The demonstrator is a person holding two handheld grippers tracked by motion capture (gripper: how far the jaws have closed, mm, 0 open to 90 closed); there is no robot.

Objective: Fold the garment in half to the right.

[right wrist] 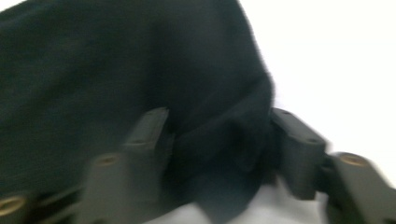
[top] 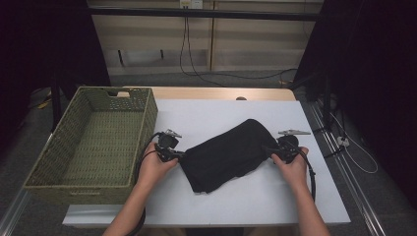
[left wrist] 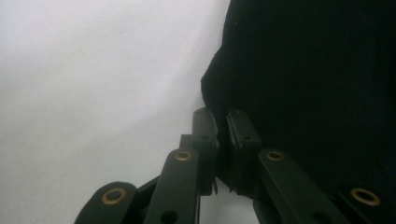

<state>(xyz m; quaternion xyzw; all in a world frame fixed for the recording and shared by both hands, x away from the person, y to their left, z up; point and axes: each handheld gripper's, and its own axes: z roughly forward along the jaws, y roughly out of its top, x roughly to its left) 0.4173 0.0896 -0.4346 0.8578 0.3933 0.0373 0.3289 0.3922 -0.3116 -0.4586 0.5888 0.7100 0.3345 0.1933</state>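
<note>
On the left of the table [top: 275,196] stands a woven basket [top: 142,123], empty, its right wall just beside the person's left hand [top: 153,167]. The left claw [top: 173,153] points right at the near-left end of a black garment [top: 226,152], which lies bunched and slanting across the middle of the table, its far end toward the right. In the left gripper view this claw [left wrist: 223,126] is clenched on the garment's edge [left wrist: 303,84]: the jaws stand almost together with a thin fold of cloth pinched between them.

At the right end, the right hand [top: 292,169] brings the right claw [top: 279,151] against the cloth. In the right gripper view the claw [right wrist: 219,140] has a thick bunch of the garment [right wrist: 116,60] between its jaws, which stand well apart; the view is blurred, and the pads seem to touch the bunch on both sides, but I cannot tell whether they press it firmly.

By my judgement the step in hand is taking hold of the garment at both ends, with the left end secured and the right end being gathered. The next move calls for the right claw to clamp fully on its bunch; then both hands can lift together, keeping the cloth from sagging or slipping, and probably carry it left toward the basket or spread it for folding.
</note>
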